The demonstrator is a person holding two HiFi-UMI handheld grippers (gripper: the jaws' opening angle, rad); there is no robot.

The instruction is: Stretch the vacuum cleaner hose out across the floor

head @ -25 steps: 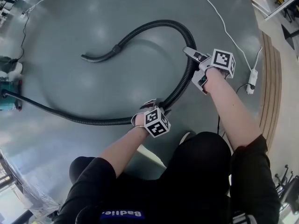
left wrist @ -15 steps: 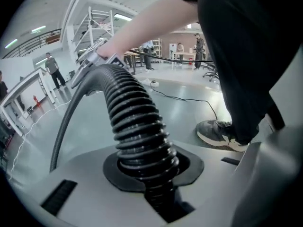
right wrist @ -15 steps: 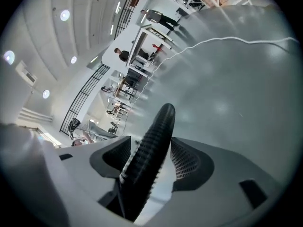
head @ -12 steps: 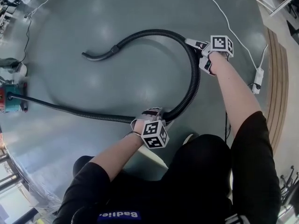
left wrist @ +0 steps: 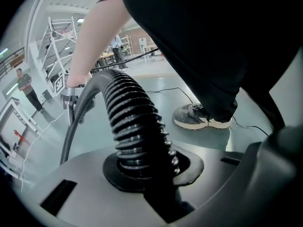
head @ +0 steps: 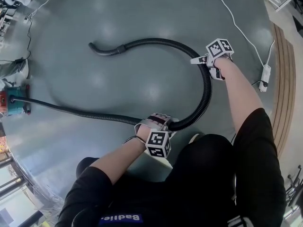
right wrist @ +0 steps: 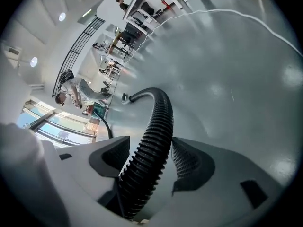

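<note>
Supervisor: Left gripper [head: 163, 121]?
Operator: I found it clamped on the vacuum cleaner hose [head: 209, 91], at its near bend.
Supervisor: Right gripper [head: 204, 66]?
Operator: Its jaws had just been opening; the hose ran loose between them.

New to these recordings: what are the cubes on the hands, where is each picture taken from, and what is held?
No robot: a person holds two two-jaw grippers; the patterned cubes are part of them. One picture comes from a camera on the person's head, looking down; the other two from cameras riding on the grippers. On the grey floor lies a black ribbed hose in a wide curve, running to a teal machine at the left. The left gripper has just been closing its jaws and clamps the hose. The right gripper has just been opening its jaws; the hose lies between them, apparently unpressed.
</note>
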